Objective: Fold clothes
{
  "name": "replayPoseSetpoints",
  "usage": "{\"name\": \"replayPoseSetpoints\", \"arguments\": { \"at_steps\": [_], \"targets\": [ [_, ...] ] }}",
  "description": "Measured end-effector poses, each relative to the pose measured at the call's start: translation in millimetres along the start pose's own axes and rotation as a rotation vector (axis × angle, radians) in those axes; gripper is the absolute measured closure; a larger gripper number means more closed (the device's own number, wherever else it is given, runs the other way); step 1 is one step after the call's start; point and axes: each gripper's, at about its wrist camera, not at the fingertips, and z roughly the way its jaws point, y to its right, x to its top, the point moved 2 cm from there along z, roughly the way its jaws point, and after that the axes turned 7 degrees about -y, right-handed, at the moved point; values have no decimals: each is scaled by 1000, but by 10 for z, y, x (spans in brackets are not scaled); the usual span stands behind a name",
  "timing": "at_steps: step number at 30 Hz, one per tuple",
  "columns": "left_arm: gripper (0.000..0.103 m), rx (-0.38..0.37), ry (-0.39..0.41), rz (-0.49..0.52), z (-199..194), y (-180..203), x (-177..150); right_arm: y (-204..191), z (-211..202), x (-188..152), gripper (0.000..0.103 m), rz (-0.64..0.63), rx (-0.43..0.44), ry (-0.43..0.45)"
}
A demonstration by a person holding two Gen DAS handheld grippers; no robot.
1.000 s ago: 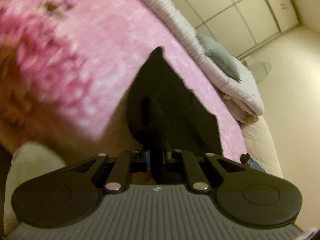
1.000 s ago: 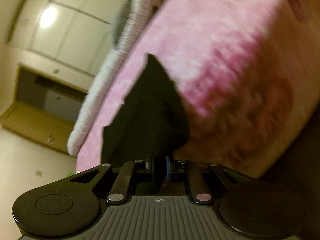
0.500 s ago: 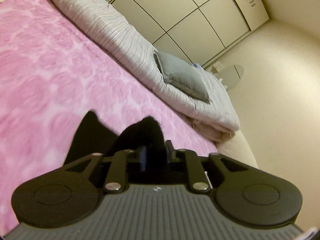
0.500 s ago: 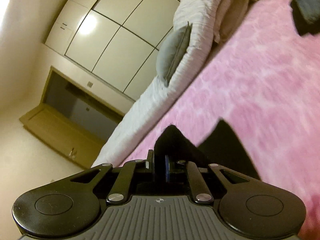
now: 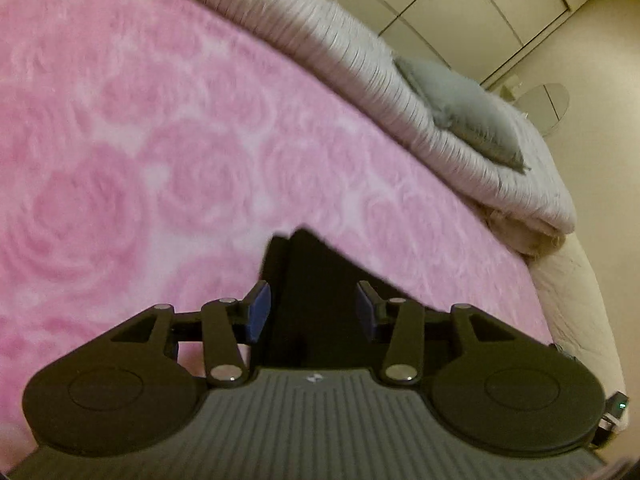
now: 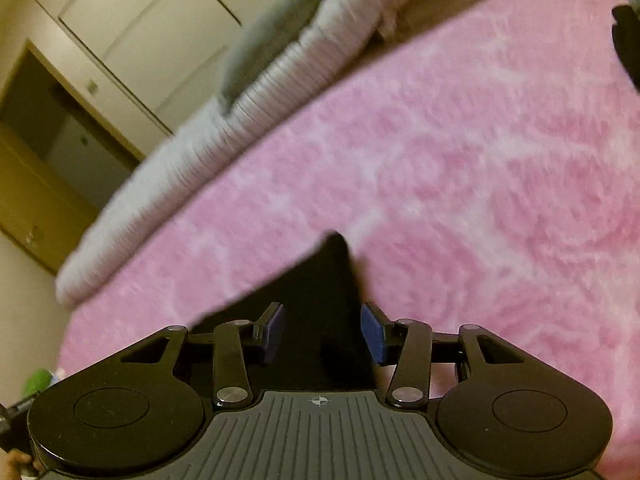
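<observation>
A black garment [image 5: 316, 276] lies on the pink rose-patterned bedspread [image 5: 160, 140]. One of its corners points away from my left gripper [image 5: 314, 312]. That gripper's jaws are opening, and the cloth lies between the blue pads [image 5: 258, 312] without being pressed. In the right wrist view another corner of the same black garment [image 6: 320, 304] sits between the blue pads [image 6: 372, 334] of my right gripper [image 6: 322, 334]. Its jaws are opening too, and there is a gap on both sides of the cloth.
A rolled white quilt [image 5: 360, 60] with a grey pillow [image 5: 460, 108] runs along the far side of the bed; both also show as quilt [image 6: 200, 152] and pillow [image 6: 272, 44]. A dark item [image 6: 628, 44] lies at the bedspread's far right. Wardrobe doors [image 5: 480, 0] stand behind.
Both grippers carried the black garment's corners across the bed from its near edge, lowered them onto the bedspread and opened their jaws, letting the cloth go.
</observation>
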Motion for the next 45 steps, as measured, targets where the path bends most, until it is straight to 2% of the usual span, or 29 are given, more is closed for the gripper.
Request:
{"name": "replayPoseSetpoints", "arguments": {
  "at_steps": [3, 9, 11, 12, 13, 14, 16, 19, 20, 21, 23, 25, 30, 31, 32, 34, 36, 39, 40, 44, 45],
  "targets": [
    [62, 0, -22, 3, 185, -31, -24, 98, 193, 29, 57, -7, -5, -22],
    [62, 36, -13, 35, 428, 10, 43, 99, 468, 168, 57, -22, 20, -32],
    [66, 24, -8, 55, 495, 46, 77, 67, 524, 201, 57, -37, 25, -25],
    [71, 4, -12, 80, 528, 74, 87, 44, 537, 212, 80, -46, 31, -19],
    [87, 13, -1, 116, 524, 122, 85, 9, 569, 222, 93, -73, 19, -14],
    [96, 22, 11, 153, 519, 169, 84, -36, 581, 223, 93, -103, 1, -6],
    [96, 14, 81, 202, 396, 221, 57, -133, 562, 212, 93, -170, -15, 29],
    [96, 15, 168, 212, 241, 201, 26, -197, 471, 196, 95, -228, -3, 107],
    [96, 33, 164, 214, 270, 184, 18, -218, 441, 190, 95, -247, 0, 133],
    [96, 64, 140, 214, 351, 163, 7, -187, 484, 197, 95, -227, -17, 123],
    [93, 123, 56, 225, 584, 109, -6, -84, 714, 197, 95, -184, -87, 40],
    [88, 132, 49, 225, 638, 76, 12, -46, 797, 166, 88, -181, -116, 47],
    [85, 154, 137, 186, 262, 166, -16, -218, 511, 104, 74, -188, -219, 77],
    [81, 144, 141, 167, 129, 168, -84, -236, 365, 26, 74, -173, -218, 101],
    [73, 134, 135, 129, 1, 150, -189, -254, 213, -56, 71, -158, -215, 126],
    [59, 114, 122, 54, -255, 112, -398, -184, -81, -285, 62, -72, -116, 133],
    [56, 45, 94, -49, -489, 20, -714, -91, -346, -545, 42, 47, -24, 123],
    [52, -82, 35, -229, -658, -105, -1217, 169, -641, -1028, 38, 298, 86, 96],
    [51, -100, 21, -283, -652, -142, -1360, 209, -636, -1130, 38, 354, 105, 80],
    [52, -111, 26, -442, -456, -285, -1578, 320, -526, -1445, 38, 540, 160, 27],
    [52, -123, 54, -456, -427, -290, -1555, 321, -457, -1464, 39, 563, 159, 27]
  ]
}}
